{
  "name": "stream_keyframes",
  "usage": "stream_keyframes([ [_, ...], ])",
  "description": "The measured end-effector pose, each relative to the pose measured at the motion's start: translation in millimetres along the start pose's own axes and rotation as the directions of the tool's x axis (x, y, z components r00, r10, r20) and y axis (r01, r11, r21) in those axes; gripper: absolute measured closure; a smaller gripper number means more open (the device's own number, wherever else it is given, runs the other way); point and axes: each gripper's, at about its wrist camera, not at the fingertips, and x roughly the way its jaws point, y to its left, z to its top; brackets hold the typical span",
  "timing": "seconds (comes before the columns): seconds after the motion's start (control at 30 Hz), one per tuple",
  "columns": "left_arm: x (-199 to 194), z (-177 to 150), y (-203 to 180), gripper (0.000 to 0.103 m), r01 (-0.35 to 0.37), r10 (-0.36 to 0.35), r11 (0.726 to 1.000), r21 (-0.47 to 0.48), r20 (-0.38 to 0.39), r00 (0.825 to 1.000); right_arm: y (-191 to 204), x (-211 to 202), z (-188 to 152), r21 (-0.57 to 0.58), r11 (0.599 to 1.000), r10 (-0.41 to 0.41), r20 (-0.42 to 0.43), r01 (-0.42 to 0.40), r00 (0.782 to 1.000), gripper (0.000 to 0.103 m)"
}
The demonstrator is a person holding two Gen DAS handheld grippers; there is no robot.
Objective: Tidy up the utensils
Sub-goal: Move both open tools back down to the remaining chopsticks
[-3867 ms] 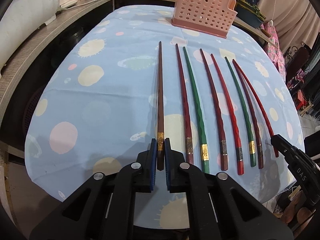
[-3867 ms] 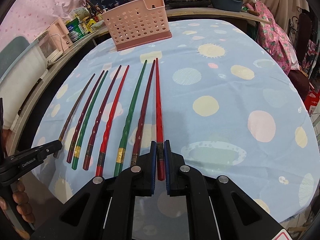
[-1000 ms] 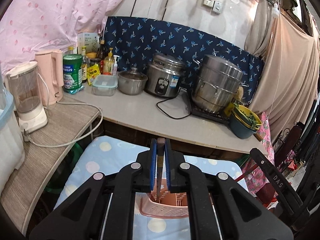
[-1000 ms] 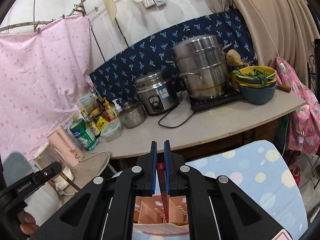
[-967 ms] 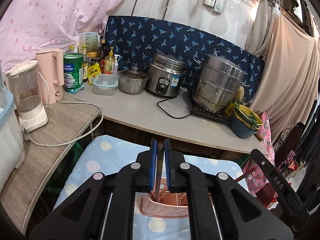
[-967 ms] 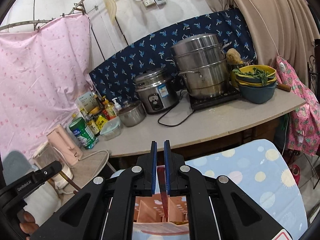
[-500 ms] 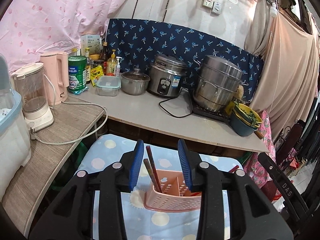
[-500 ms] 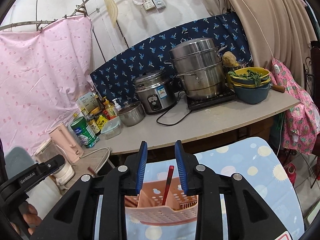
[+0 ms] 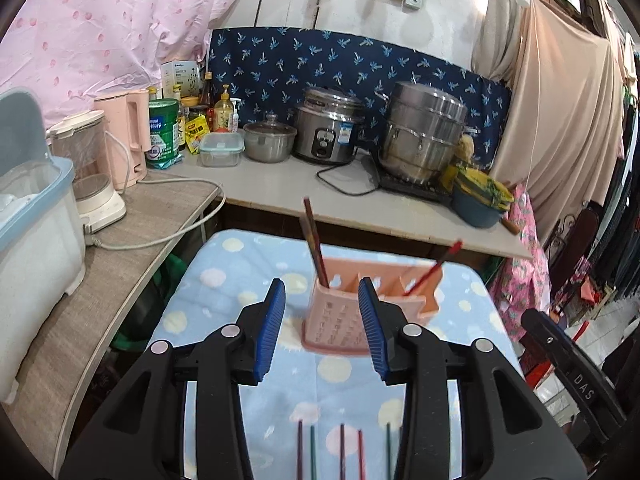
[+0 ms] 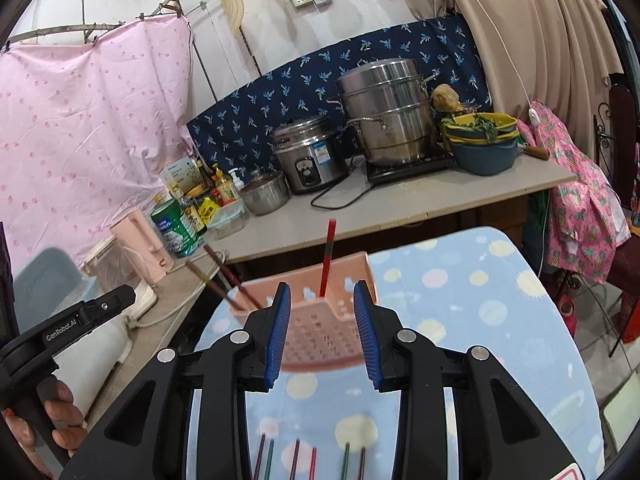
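Your left gripper and right gripper are both standing partly open with nothing between the pads; the jaws have just been opening. In the left wrist view the pink caddy is sitting at mid-frame on the dotted worktop, holding two dark chopsticks at its left end and a red chopstick leaning right. The remaining chopsticks are lying in a row at the bottom edge. You are heading for the next pair, I judge: be lowering each gripper over one stick's thick end, jaws straddling it squarely, and avoid nudging its neighbours.
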Motion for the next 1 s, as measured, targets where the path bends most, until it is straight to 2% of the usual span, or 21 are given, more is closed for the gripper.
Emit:
stream_keyframes([
  [0.1,-9.0,-26.6,0.2,0.067,-0.025,0.025,0.999,0.034,-0.022,0.999,-2.4,-14.0,-25.5,-0.018,1.000,-0.020,-0.030,0.019,0.999,0.071],
  [0.4,-22.2,-102.7,15.7,0.067,-0.032,0.039,0.998,0.047,-0.140,0.989,-12.7,-44.0,-102.8,-0.061,0.996,-0.072,-0.157,0.063,0.985,0.071],
  [0.77,-26.0,-181.9,33.4,0.067,-0.054,0.060,0.998,0.029,-0.282,0.958,-16.4,-61.9,-193.5,-0.093,0.993,-0.100,-0.308,0.074,0.946,0.071],
  [1.0,-28.4,-217.2,37.4,0.067,-0.057,0.065,0.998,0.036,-0.345,0.936,-14.9,-68.0,-226.3,-0.111,0.991,-0.107,-0.365,0.071,0.925,0.071],
])
